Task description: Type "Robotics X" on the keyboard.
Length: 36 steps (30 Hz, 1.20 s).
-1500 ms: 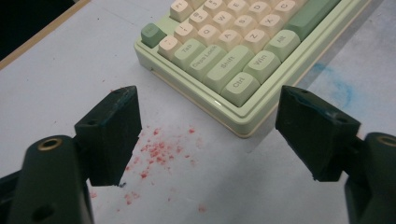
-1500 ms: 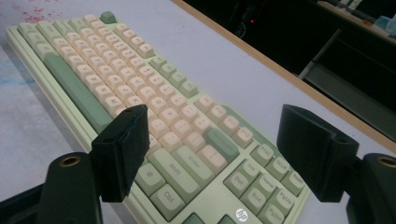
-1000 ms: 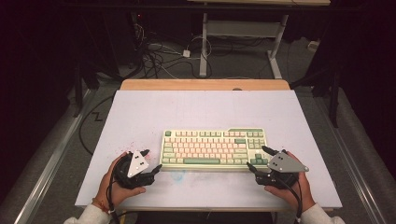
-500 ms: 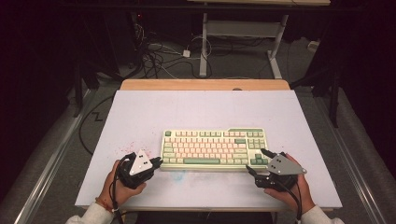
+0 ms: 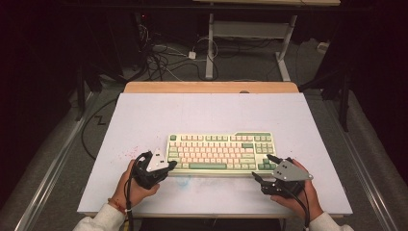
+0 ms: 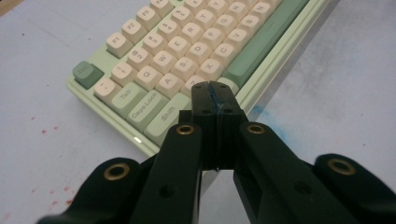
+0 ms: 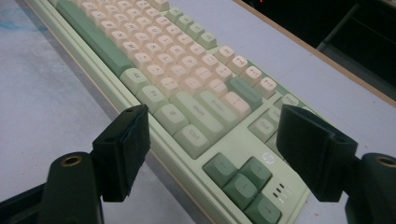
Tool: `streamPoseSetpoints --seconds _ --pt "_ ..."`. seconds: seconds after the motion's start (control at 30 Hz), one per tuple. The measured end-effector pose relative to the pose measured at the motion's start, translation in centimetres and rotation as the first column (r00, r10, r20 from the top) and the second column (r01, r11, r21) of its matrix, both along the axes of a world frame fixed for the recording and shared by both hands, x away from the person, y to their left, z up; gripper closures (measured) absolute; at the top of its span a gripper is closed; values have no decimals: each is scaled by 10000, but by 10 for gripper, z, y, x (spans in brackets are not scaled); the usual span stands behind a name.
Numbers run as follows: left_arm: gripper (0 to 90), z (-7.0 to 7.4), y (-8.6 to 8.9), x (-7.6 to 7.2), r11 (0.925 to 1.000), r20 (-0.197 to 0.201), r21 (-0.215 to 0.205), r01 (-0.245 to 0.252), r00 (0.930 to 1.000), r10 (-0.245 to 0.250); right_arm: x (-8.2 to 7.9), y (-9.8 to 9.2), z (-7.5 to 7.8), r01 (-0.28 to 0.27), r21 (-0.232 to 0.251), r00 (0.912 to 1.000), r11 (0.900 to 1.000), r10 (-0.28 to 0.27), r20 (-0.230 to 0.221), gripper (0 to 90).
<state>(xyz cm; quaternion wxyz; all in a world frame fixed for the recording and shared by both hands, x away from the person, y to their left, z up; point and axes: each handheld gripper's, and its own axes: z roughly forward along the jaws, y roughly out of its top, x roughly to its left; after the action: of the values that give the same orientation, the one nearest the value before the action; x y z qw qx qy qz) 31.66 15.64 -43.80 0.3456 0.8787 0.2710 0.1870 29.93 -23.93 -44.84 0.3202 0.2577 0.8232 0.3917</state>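
A: Vs. a sec ago: left gripper (image 5: 169, 167) jaws have just closed, pads now pressed together w/ nothing between. In the high view it has shifted toward the kbd's near-left corner. Right gripper (image 5: 263, 169) unchanged, jaws standing wide apart, nothing held.

B: Kbd details?

A: Pale green keyboard w/ cream and pink keycaps (image 5: 222, 153); darker green spacebar, Esc and arrow cluster. Lies flat, about mid-width on the white table top (image 5: 202, 115), toward the near half, long side parallel to the near edge. In the left gripper view the closed tips sit over the kbd (image 6: 187, 51) front edge near Shift. In the right gripper view the open jaws straddle the kbd's (image 7: 187, 93) right end; the arrow keys are between them, below. Can't tell if either touches.

B: Clearance?

A: Broad bare surface behind the kbd up to the wooden strip (image 5: 211, 87) at the far edge, wide margins left and right. Narrower band between kbd and near edge, where both hands are. Faint red specks (image 5: 130, 153) left of kbd, blue smudge (image 5: 185, 182) in front.
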Motion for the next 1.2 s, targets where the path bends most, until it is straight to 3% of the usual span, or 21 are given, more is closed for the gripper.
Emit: streamPoseSetpoints --seconds 0.33,0.67,0.83,1.2 --pt "870 8 -25 23 9979 -293 -618 172 9994 -190 -1 2 0 -52 -8 10000 10000 52 -21 266" --pt "870 -1 -54 43 9981 -534 132 594 9969 -586 0 1 -2 -67 -142 10000 9999 66 -66 267" --pt "869 -6 -60 47 9977 -767 311 599 9954 -574 0 0 -3 -57 -148 9999 9999 55 -111 267" --pt "867 -12 -65 49 9963 -773 614 598 9955 -550 0 3 -3 -200 -298 9998 9994 198 -77 268"
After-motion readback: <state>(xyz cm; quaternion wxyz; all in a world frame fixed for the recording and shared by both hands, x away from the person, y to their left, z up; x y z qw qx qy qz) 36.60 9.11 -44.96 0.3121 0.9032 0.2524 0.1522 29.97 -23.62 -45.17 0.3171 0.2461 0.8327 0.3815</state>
